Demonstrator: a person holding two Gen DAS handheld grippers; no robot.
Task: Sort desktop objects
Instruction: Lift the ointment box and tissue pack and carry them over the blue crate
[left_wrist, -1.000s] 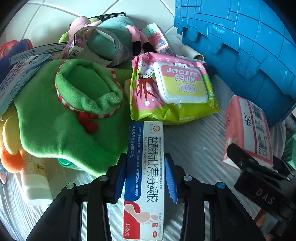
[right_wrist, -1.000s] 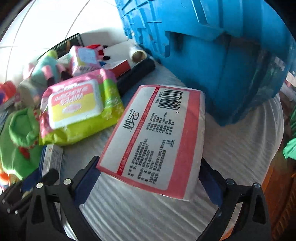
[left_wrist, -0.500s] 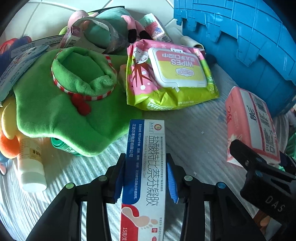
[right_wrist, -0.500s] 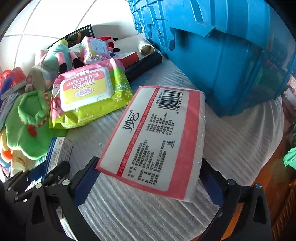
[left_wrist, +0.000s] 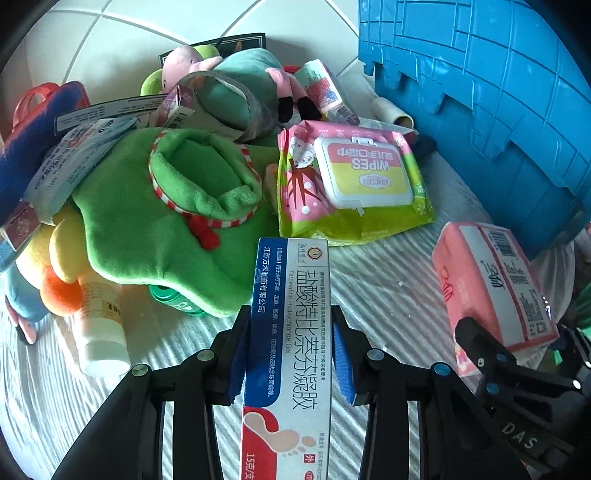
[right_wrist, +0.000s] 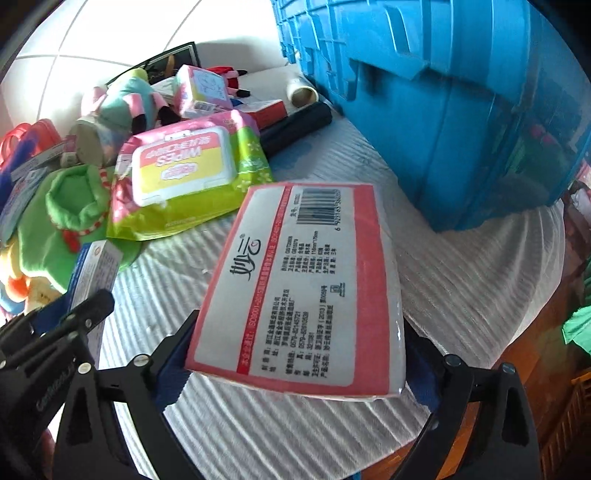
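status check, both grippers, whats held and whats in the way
Left gripper shut on ointment box. Right gripper shut on tissue pack. Blue crate close ahead.

glossy film tissue pack (right_wrist: 303, 284), matt cardboard ointment box (left_wrist: 290, 332), fuzzy green plush (left_wrist: 155, 236), ribbed white tablecloth (right_wrist: 461, 273)

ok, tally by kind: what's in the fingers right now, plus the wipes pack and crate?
Medicine boxes, held by the left gripper: 1 (blue-white gel box)
Tissue packs, held by the right gripper: 1 (pink tissue pack)
Wipes packs: 1
Blue crates: 1
Total: 4
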